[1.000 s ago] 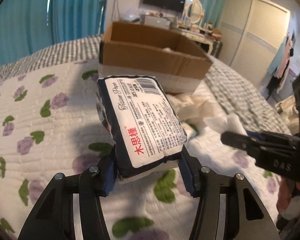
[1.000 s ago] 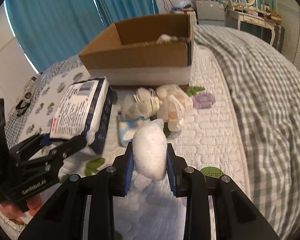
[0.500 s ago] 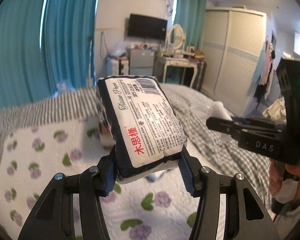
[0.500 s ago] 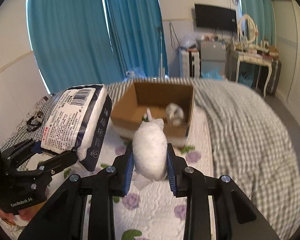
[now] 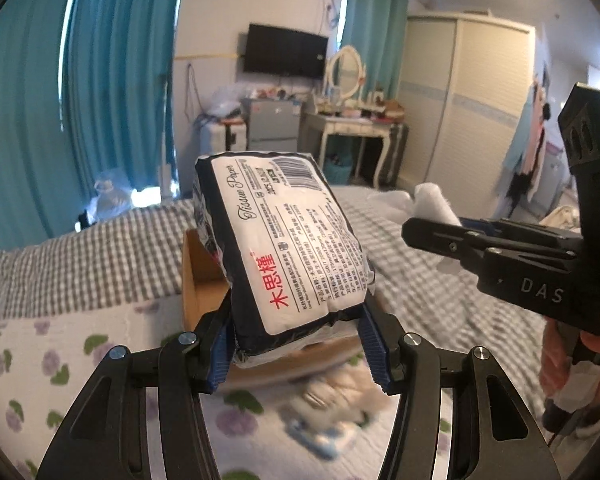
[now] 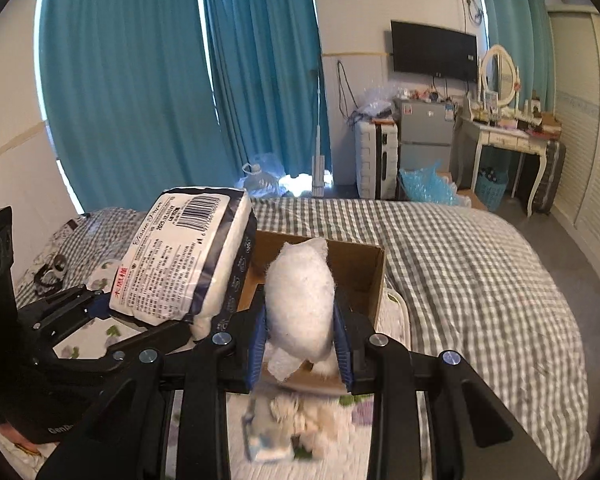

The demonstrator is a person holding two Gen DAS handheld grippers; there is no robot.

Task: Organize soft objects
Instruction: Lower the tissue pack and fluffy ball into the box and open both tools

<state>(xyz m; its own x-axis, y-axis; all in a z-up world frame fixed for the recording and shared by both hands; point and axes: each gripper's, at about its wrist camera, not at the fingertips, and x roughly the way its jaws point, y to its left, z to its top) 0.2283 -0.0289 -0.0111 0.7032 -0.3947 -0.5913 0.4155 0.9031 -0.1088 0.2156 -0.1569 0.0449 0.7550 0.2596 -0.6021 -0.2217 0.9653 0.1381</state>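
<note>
My left gripper [image 5: 300, 344] is shut on a tissue paper pack [image 5: 284, 248], navy and white with red Chinese letters, held up above the bed. The pack also shows in the right wrist view [image 6: 188, 264]. My right gripper [image 6: 300, 340] is shut on a white fluffy wad [image 6: 300, 304], seen at the right in the left wrist view [image 5: 432, 204]. The open cardboard box [image 6: 364, 276] lies behind and below both loads; its left wall [image 5: 196, 280] shows behind the pack.
Several small soft items [image 6: 296, 424] lie blurred on the floral quilt [image 5: 40, 364] in front of the box. The checked blanket [image 6: 480, 280] covers the bed's far side. Blue curtains, a dresser [image 6: 504, 136], fridge and wardrobe stand beyond the bed.
Both grippers have risen from near the quilt and tilted up with their loads. The box now lies low behind the pack and wad, and the room's far wall has come into view.
</note>
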